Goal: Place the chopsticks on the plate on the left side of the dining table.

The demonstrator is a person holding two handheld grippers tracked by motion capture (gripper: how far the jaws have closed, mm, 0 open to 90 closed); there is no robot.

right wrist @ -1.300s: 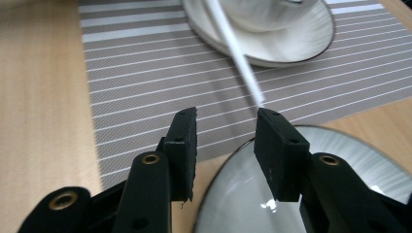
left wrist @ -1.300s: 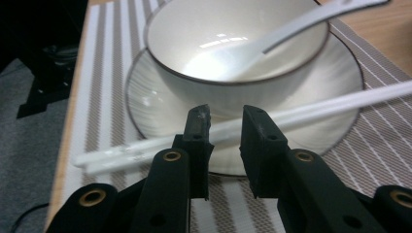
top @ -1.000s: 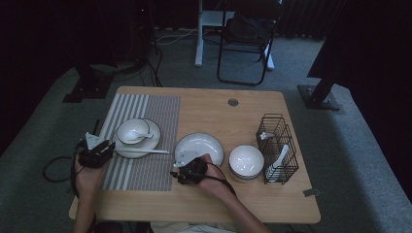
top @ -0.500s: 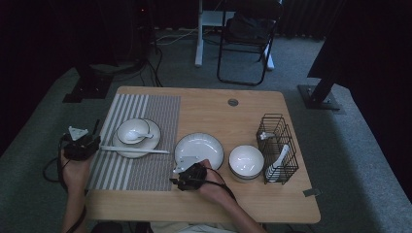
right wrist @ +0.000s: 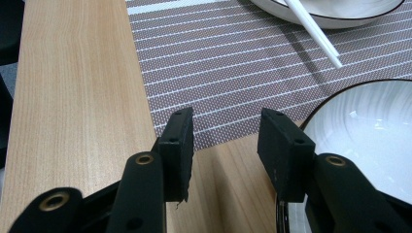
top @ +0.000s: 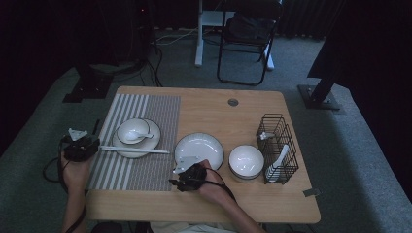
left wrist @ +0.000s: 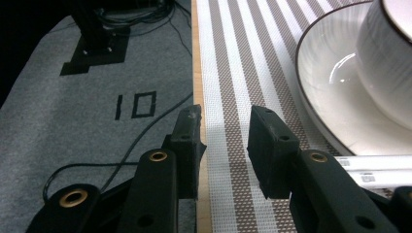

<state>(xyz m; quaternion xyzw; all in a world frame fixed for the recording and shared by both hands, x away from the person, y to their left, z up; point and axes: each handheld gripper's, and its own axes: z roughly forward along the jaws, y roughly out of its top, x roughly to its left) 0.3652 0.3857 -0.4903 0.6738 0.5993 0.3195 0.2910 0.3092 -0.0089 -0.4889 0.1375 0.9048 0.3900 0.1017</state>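
High view: left gripper [top: 80,145], jaws apart and just opened, empty, sat at the placemat's [top: 145,170] nine-o'clock edge; right gripper [top: 187,177], released, straddled its five-o'clock corner. Tugging the mat risked rolling the chopsticks [top: 133,150] off the saucer [top: 151,141].

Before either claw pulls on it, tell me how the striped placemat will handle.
The striped placemat looks thin and woven, so it would probably flop and sag rather than lift flat. It bears a plate with a bowl on it and chopsticks across its rim, so a pull likely drags these along; the chopsticks may roll off.
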